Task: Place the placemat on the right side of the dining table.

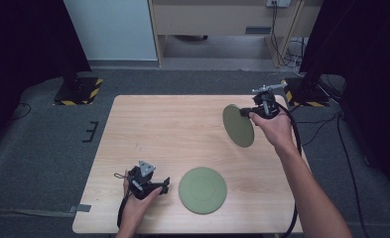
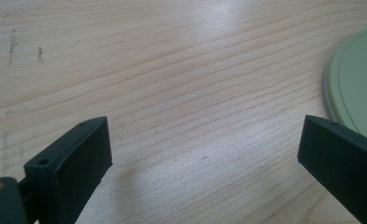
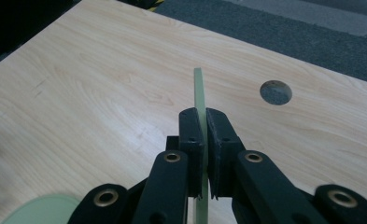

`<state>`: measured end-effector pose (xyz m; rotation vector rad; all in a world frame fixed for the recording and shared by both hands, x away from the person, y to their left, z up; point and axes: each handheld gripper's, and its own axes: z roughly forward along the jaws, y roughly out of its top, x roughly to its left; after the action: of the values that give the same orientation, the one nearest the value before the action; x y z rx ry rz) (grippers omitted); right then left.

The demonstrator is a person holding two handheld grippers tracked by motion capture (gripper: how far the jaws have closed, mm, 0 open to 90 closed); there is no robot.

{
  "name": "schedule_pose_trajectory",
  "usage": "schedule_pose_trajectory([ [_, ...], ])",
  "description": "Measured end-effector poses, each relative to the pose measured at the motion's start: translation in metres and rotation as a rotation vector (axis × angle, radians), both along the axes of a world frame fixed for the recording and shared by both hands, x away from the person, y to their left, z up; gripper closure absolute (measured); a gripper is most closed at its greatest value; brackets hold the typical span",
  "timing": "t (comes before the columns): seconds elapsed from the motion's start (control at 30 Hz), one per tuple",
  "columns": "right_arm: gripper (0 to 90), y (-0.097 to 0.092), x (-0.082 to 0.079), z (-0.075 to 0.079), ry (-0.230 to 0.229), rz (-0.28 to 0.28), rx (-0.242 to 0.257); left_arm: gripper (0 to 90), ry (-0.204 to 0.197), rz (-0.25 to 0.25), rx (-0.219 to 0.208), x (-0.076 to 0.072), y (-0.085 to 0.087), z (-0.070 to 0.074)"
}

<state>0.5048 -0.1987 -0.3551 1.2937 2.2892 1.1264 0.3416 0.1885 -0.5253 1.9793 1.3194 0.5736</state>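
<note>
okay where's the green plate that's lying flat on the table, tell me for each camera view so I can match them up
High view: the flat green plate lies near the table's front edge, just right of the left gripper.
Left gripper view: its rim curves in at the right edge, above the right-hand jaw.
Right gripper view: a pale green sliver at the bottom left corner.
Shared landmark: the light wooden table beneath it.

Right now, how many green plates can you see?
2. One green plate lies flat on the table near its front edge, beside the open left hand-held gripper. The other plate is held up on edge, clamped in the right hand-held gripper.
</note>
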Motion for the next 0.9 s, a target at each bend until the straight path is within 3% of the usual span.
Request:
schedule_pose_trajectory([
  [0.9,85.9,-0.020,0.044,0.007,-0.021,-0.102,-0.005,2.9,0.035,0.035,0.008,0.013,0.008,-0.009],
])
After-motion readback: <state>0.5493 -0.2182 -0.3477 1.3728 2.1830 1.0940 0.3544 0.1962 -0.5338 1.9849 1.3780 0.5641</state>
